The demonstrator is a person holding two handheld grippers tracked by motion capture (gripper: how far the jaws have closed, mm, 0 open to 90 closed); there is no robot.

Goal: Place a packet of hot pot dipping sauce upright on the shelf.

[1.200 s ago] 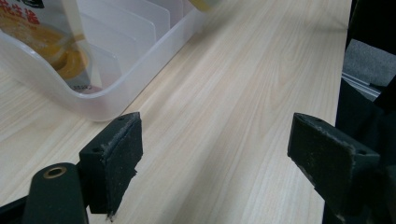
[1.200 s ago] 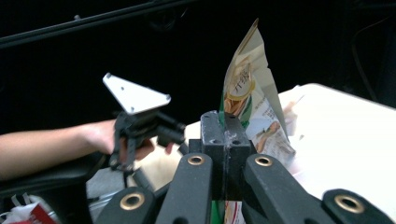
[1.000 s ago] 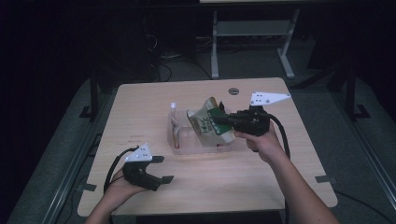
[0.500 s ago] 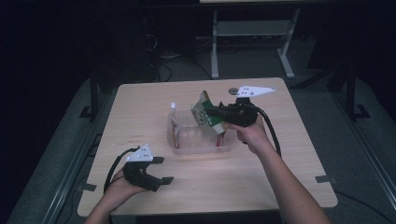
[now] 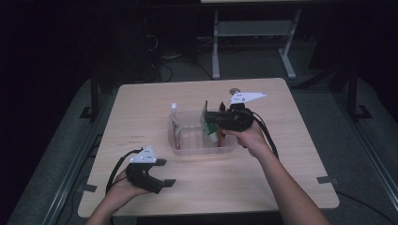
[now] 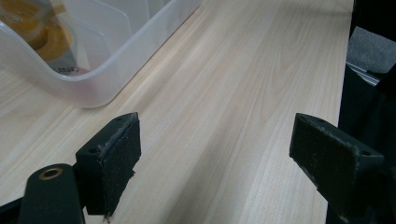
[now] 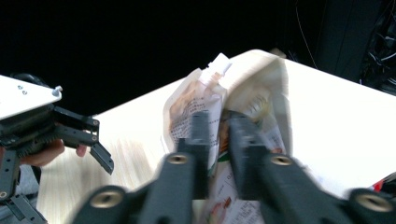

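My right claw [image 5: 210, 120] sits over the right end of the clear plastic bin [image 5: 185, 149] in the middle of the desk [image 5: 263, 187], and its jaws have just been easing apart; in the right gripper view they stand only a narrow gap apart with the snack pouch [image 7: 196, 109] between them. Whether the pads press on it I cannot tell, because that view is smeared by motion.

The pouch is flat and pale, with orange-brown food printed on its face and a small tab at its top corner; from the high view it stands nearly on edge inside the bin, showing green and white. Its print is too blurred to read, and its lower part is hidden behind my jaws and the bin wall.

A second pouch [image 5: 176, 127] stands at the bin's left end, its label cut off in the left gripper view.

My left claw [image 5: 165, 174] rests on the desk near the front left corner, jaws wide, nothing between them.
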